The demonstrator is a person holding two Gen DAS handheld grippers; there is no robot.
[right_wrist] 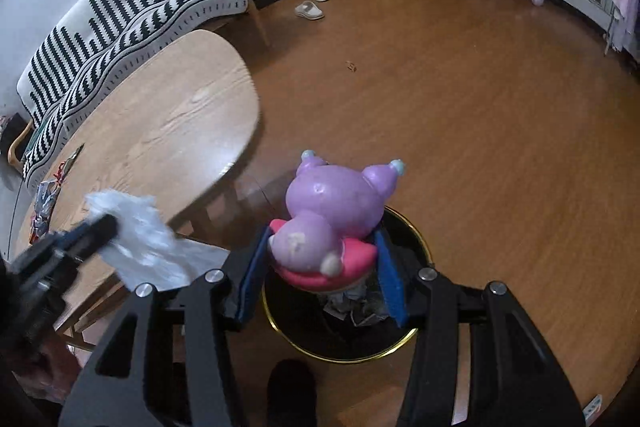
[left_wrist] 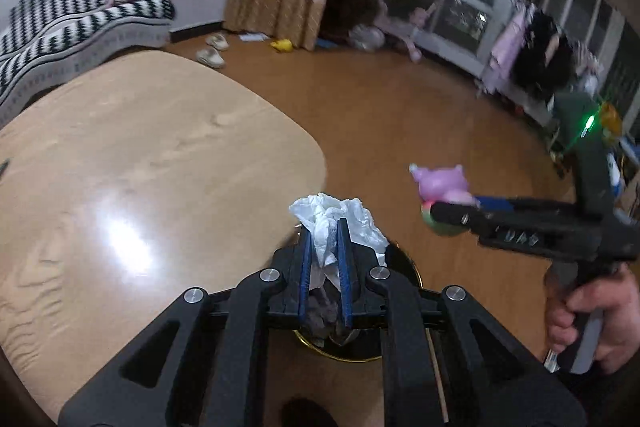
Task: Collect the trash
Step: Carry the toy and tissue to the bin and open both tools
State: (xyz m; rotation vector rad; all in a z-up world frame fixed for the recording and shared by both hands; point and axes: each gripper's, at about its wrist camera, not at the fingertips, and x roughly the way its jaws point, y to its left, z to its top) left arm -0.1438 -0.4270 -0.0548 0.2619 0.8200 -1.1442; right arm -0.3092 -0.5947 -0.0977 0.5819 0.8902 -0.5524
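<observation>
Both tools loaded — left tool (left_wrist: 325, 227) pinches tissue (left_wrist: 340, 223), right tool (right_wrist: 320, 259) grips toy (right_wrist: 332, 215) — bin (right_wrist: 416, 339) mostly hidden.

A crumpled white tissue (left_wrist: 340, 227) pinched in the left hand-held gripper (left_wrist: 325, 259); a purple toy (right_wrist: 332, 223) clamped in the right hand-held gripper (right_wrist: 320, 267), both above the gold-rimmed bin (right_wrist: 416, 247).

The bin (right_wrist: 416, 255) stands on the floor (right_wrist: 460, 99) just beside the table (right_wrist: 168, 115), with crumpled paper (right_wrist: 360, 311) inside. The toy (right_wrist: 332, 219) hangs over the bin's opening; the tissue (left_wrist: 340, 223) hangs to its left, at the table's edge. The sofa (right_wrist: 120, 19) stands behind the table, slippers (right_wrist: 312, 5) beyond.
</observation>
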